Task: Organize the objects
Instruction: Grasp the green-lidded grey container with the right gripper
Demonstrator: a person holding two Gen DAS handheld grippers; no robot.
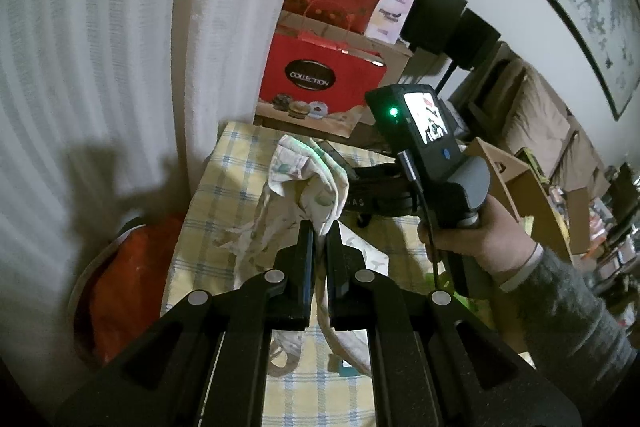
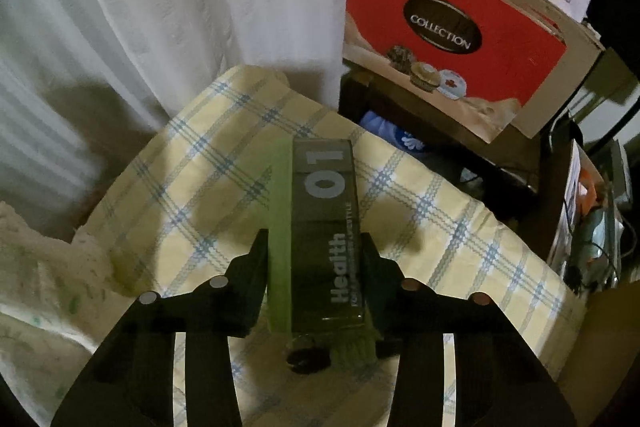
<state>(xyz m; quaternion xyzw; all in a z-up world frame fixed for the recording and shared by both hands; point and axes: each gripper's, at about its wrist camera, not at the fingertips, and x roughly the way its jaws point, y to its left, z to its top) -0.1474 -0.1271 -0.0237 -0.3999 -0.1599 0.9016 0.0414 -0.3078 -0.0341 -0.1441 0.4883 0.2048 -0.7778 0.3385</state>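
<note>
Left gripper [image 1: 319, 233]: jaws nearly together, pinching a fold of the cloth [image 1: 308, 183]. Cloth is white/cream with a faint green-blue print, bunched and lifted ahead of the fingertips, rest trailing down between the jaws onto the plaid cover [image 1: 224, 187]. More of the same cloth lies crumpled at the left edge of the right wrist view.

Right gripper [image 2: 314, 247]: clamped on the box [image 2: 322, 227], one finger on each long side. Box is long, dark green with a lighter green strip along its left face, printed "Health" and "01", pointing away from the camera, above the plaid cover [image 2: 440, 211]. Whether it touches the cover I can't tell.

In the left view the right hand [image 1: 476, 231] holds its gripper unit just right of the cloth, screen and green LED lit.

Edges: cover is yellow with blue checks; its far edge meets the white curtain [image 1: 100, 47] at left, and a dark shelf with a red "COLLECTION" bag [image 2: 452, 39] at right. Orange item [image 1: 132, 287] sits low beside the cover's left edge. Cardboard box [image 1: 516, 183] beyond the right hand. Bare cover ahead and left of the green box.
</note>
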